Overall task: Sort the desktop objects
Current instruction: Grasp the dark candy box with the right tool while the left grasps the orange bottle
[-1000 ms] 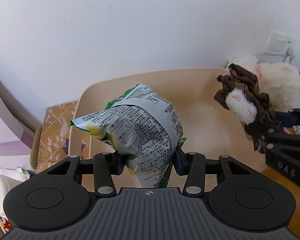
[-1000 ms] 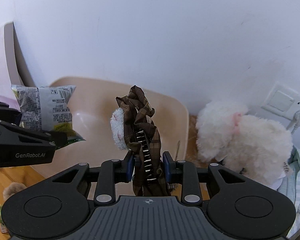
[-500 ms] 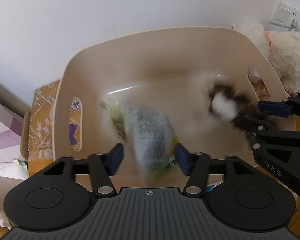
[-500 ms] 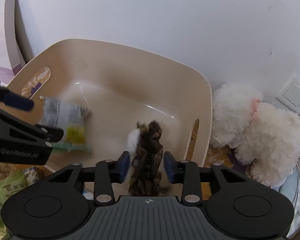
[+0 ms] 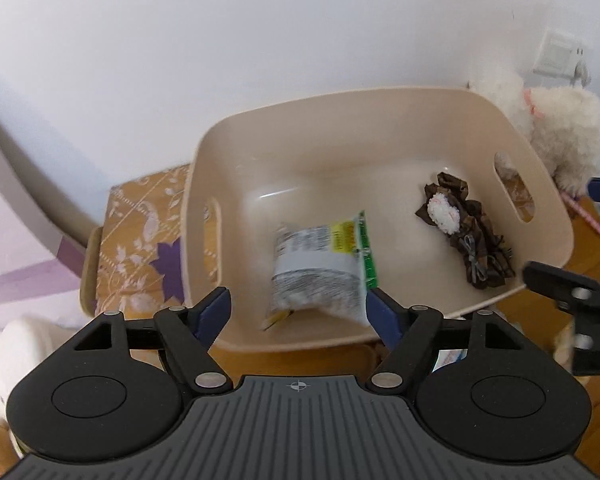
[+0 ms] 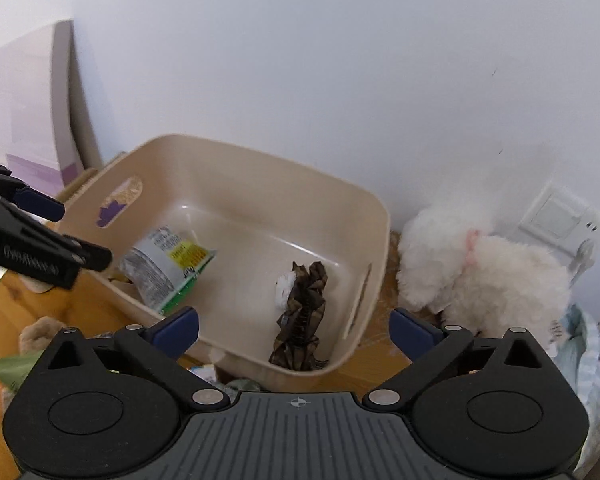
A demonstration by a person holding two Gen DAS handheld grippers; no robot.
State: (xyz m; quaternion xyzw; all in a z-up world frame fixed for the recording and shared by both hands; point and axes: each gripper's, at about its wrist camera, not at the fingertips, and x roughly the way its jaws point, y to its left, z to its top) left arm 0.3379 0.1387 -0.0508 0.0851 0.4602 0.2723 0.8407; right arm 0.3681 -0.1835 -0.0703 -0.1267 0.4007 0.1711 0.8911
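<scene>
Both items have left your grippers since a second ago: the snack packet and the brown plaid fabric piece, then held up against the wall, now lie inside the beige bin. Jaws of the left gripper have just been opening, and nothing sits between them now; the packet shows beyond them, down in the bin. Same for the right gripper: jaws just opened wide, nothing pinched, the fabric piece on the bin floor below.

Placement, as read from the right wrist view: the packet leans at the left end near the front wall (slightly blurred, so possibly not yet settled); the fabric piece is toward the right end. The two are well apart.

Risks from here, judged only:
- Your two grippers are close together over the near rim. If you swing either one sideways to fetch the next item, they could knock each other.
- If you come back in low, a finger could catch the rim and shove the bin across the worktop into the white plush toy just beside its right wall.
- More clutter lies under your grippers at the near edge of the worktop. A blind descent could crush or scatter it.
</scene>
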